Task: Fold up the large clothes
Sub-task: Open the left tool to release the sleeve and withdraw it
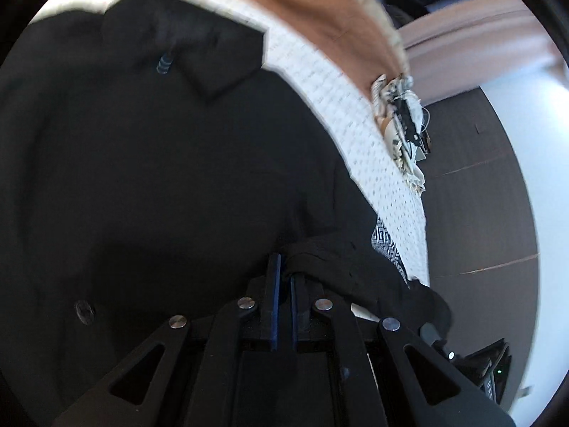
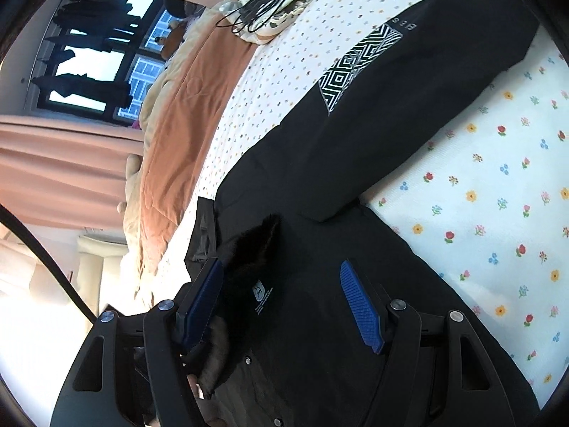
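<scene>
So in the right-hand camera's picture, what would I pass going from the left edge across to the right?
Pink curtain → orange quilt → dotted sheet → black coat with its zigzag patch → flowered sheet.

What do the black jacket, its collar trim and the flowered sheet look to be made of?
Black jacket: smooth woven synthetic, matte, probably padded.
Collar trim: dark fuzzy pile, likely faux fur.
Flowered sheet: thin printed fabric, matte, probably cotton; the weave is not discernible.
</scene>
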Available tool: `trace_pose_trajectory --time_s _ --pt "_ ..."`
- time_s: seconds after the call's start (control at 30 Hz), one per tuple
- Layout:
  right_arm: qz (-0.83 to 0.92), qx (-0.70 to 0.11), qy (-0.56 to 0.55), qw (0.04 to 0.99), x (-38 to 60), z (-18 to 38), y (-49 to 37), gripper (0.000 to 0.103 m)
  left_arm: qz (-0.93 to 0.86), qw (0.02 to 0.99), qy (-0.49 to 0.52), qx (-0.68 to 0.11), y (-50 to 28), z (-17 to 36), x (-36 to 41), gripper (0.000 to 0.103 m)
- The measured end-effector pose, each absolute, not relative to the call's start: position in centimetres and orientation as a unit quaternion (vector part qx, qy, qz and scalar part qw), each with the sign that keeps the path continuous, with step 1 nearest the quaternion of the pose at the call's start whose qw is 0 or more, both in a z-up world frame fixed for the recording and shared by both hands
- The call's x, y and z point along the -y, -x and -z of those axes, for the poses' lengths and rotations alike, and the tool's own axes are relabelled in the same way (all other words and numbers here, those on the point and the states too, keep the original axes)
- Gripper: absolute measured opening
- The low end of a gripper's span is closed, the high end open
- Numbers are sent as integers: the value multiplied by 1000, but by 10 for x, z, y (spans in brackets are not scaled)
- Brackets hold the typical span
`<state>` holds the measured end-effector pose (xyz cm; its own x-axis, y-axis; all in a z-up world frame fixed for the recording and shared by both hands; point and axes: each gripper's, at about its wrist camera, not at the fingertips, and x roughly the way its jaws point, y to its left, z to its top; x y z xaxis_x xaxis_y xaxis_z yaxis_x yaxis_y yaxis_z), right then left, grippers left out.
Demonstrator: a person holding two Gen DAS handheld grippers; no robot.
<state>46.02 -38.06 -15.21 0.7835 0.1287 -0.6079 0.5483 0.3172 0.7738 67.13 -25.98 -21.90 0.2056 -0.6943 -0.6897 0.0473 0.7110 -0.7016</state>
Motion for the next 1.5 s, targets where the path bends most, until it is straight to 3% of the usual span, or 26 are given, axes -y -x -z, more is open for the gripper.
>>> trace_pose_trajectory --time_s 0.2,0.63,0.67,0.73,0.77,0.9,1.13,1.5 --pt "132 -298 -565 758 380 145 -459 67 259 690 313 -599 -649 236 246 9" --pt "115 -355 -510 775 357 137 -469 67 280 710 245 -598 -615 221 237 13" --pt "113 -360 -506 775 355 137 -469 67 274 723 211 -598 -612 219 242 27" --pt "112 -365 -495 781 354 134 -468 67 259 746 146 -596 -608 217 251 99" --pt "113 -363 -490 784 355 131 -467 67 253 766 92 -584 -605 217 260 103" --pt "125 -346 -495 787 367 123 -457 67 259 759 16 -598 -602 235 278 103" --pt "124 -352 -493 786 367 128 -459 67 268 771 77 -572 -603 216 238 103" --pt "81 -458 -448 763 343 165 -498 67 220 816 150 -513 -585 179 128 103"
